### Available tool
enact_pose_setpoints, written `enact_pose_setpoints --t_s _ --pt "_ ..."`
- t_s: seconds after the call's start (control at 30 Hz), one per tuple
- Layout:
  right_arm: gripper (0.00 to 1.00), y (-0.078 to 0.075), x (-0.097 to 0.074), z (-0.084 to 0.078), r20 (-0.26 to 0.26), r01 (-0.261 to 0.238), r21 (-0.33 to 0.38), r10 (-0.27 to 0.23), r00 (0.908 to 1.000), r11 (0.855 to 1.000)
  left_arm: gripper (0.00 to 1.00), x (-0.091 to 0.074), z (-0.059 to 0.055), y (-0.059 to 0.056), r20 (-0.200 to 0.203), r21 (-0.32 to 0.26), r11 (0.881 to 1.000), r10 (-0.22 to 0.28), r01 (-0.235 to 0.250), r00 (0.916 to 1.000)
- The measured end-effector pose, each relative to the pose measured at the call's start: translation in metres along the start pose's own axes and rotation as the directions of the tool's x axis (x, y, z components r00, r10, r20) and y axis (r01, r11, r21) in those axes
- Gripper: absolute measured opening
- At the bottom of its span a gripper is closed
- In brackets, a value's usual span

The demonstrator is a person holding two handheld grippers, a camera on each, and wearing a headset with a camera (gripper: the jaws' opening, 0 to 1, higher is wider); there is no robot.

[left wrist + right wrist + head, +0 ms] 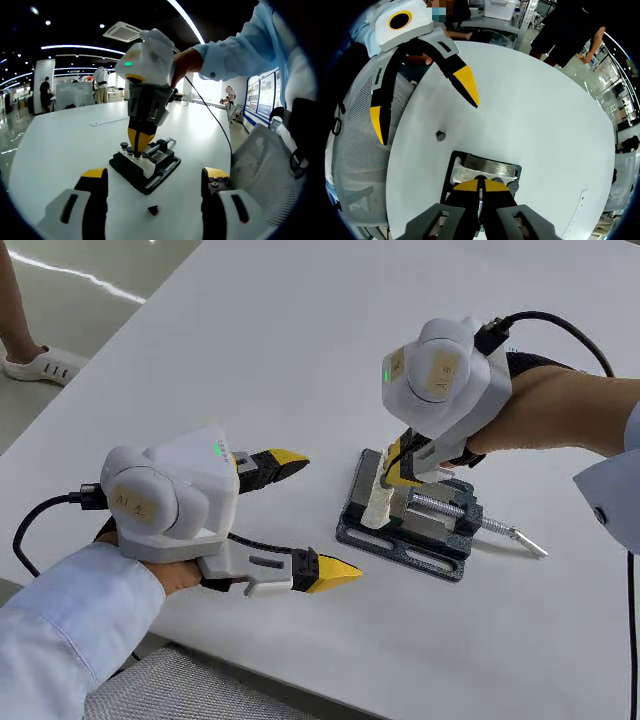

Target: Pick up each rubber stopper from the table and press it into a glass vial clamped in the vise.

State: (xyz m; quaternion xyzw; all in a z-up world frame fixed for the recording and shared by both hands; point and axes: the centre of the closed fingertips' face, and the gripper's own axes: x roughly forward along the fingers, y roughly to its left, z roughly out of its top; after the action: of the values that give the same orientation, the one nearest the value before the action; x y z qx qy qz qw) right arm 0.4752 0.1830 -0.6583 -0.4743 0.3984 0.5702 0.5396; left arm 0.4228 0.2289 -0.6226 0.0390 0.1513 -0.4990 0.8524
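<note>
Pressing off-centre, the closed right gripper (400, 476), its hold hidden, could crack a vial (124, 148); the left gripper (325, 514) gapes empty.

I see bright, even overhead light. Ceiling light strips (80, 48) glow in left gripper view. Soft shadow hugs vise (392, 540) on white table (300, 320). Floor glare streak (75, 276) in head view. Gripper views bend hard at edges; head view sharp.

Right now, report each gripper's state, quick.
Left gripper: open, empty.
Right gripper: shut over the vials in the vise; whether it holds anything cannot be told.
</note>
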Motion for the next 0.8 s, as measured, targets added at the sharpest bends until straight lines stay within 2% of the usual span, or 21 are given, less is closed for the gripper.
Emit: enact_pose_setpoints --t_s 0.13,0.43,0.57,0.8 --pt "0.0 -0.0015 0.0022 -0.0006 -0.013 0.012 -0.022 -0.012 0.9998 1.0 0.73 0.001 0.0004 -0.0009 0.001 -0.002 1.0 -0.002 0.002 1.0" --pt "0.0 -0.0028 0.0029 -0.0001 -0.03 0.013 0.029 -0.013 0.9995 0.999 0.73 0.0015 0.0007 -0.0015 0.002 -0.007 1.0 -0.003 0.003 1.0" --pt "0.0 -0.0008 0.0038 0.0006 -0.05 0.021 0.008 -0.02 0.9986 1.0 0.73 0.0009 -0.0002 -0.001 0.005 -0.012 1.0 -0.002 0.002 1.0" --pt "0.0 -0.0012 0.0034 -0.0004 -0.048 0.016 0.038 -0.014 0.9987 0.999 0.73 0.003 0.0015 -0.0006 0.01 -0.013 1.0 -0.004 0.004 0.9999"
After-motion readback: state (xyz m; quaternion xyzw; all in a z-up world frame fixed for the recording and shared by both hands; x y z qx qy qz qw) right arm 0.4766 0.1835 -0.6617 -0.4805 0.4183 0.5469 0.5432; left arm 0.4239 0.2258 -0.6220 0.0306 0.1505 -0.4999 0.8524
